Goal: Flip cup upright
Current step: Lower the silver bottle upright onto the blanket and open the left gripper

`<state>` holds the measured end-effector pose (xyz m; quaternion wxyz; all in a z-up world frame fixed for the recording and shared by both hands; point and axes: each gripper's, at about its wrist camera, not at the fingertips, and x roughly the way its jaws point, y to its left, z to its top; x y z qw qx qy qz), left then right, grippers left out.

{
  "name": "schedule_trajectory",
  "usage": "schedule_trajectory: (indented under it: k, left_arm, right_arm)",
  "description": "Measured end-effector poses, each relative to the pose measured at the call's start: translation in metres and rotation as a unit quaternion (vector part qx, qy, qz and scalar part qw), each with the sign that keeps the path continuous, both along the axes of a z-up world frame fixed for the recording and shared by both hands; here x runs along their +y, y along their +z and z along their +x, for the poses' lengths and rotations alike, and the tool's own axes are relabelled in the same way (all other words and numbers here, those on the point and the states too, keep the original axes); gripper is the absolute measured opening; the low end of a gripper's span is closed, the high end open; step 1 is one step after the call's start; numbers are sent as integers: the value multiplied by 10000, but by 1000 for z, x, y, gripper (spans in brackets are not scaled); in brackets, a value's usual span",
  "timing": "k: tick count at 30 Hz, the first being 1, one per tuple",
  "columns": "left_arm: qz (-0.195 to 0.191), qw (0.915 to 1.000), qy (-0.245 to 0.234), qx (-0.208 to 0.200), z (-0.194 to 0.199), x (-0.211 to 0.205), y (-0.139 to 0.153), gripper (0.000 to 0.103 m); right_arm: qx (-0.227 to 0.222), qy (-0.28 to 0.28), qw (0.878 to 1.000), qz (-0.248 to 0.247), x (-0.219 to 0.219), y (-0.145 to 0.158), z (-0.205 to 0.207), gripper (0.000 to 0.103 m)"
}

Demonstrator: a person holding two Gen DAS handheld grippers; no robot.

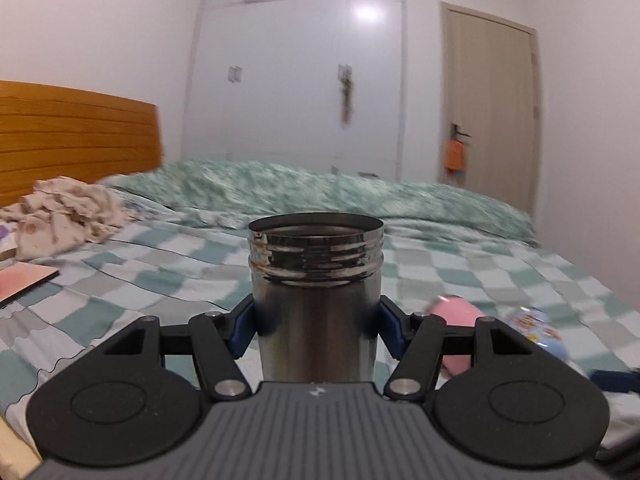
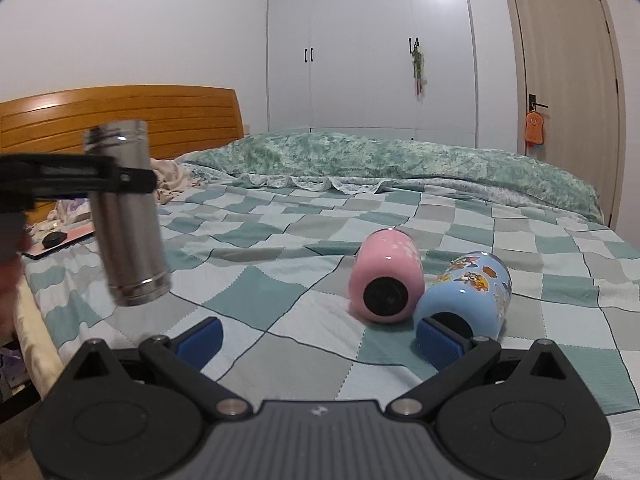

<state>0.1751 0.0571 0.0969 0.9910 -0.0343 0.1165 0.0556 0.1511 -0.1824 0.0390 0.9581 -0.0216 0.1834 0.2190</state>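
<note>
**Steel cup held mouth-up above the bed**

The wide bed with a checked teal, grey and white sheet (image 2: 280, 360) fills the lower half of both views, with an orange slatted wooden headboard (image 2: 120, 116) at its far left and a rumpled green patterned quilt (image 2: 400, 160) bunched along the far side. Behind them stand a tall white wardrobe (image 2: 368, 48) and a beige door (image 2: 568, 100).

The left gripper (image 1: 316, 326) is clamped on the cylindrical stainless-steel cup with a threaded rim (image 1: 316, 300); its blue-padded fingers (image 1: 240, 330) press against both sides of the cup's body. From the left wrist view the cup's open mouth faces up. In the right wrist view the same cup (image 2: 128, 216) hangs in the air over the left part of the bed, tilted slightly, base lowest, gripped around its upper half, clear of the sheet.

The right gripper (image 2: 320, 336) is spread wide and holds nothing, low over the sheet. Just beyond it lie two more cups on their sides, touching each other: a pink cup with a black base (image 2: 386, 280) and a light-blue cup with cartoon prints (image 2: 468, 292), whose black base sits right behind the right-hand blue pad.

A crumpled beige cloth (image 1: 64, 212) lies near the headboard.
</note>
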Motion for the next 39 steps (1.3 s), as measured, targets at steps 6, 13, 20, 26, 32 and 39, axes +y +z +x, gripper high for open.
schedule_trajectory:
  k: [6,13,20,26,32,39]
  left_arm:
    - [-5,9994,340,25,15,5,-45,63]
    - [408,9987,243,-183,5,-3,-67,63]
    - [445,9988,169,-121,3,-3,-73,65]
    - [657,9961,178,-567,-16,-7,-58,103]
    - [583,9946,200,-840,-46,-11,-22,103]
    - [247,9946,12,-1011,-96,-11,2,103]
  right_arm:
    - [5,-74,10000,-36,4,-2,0,103]
    - [22,-106,9999,-38,4,-6,-1,103]
    - [-14,-143,9999,25,2,-5,-8,103]
    - [-185,-184,9997,22,-1,4,-23,103]
    - [-416,-258,9988,78,-6,20,-49,103]
    - [-711,-394,9964,225,-14,33,-88,103]
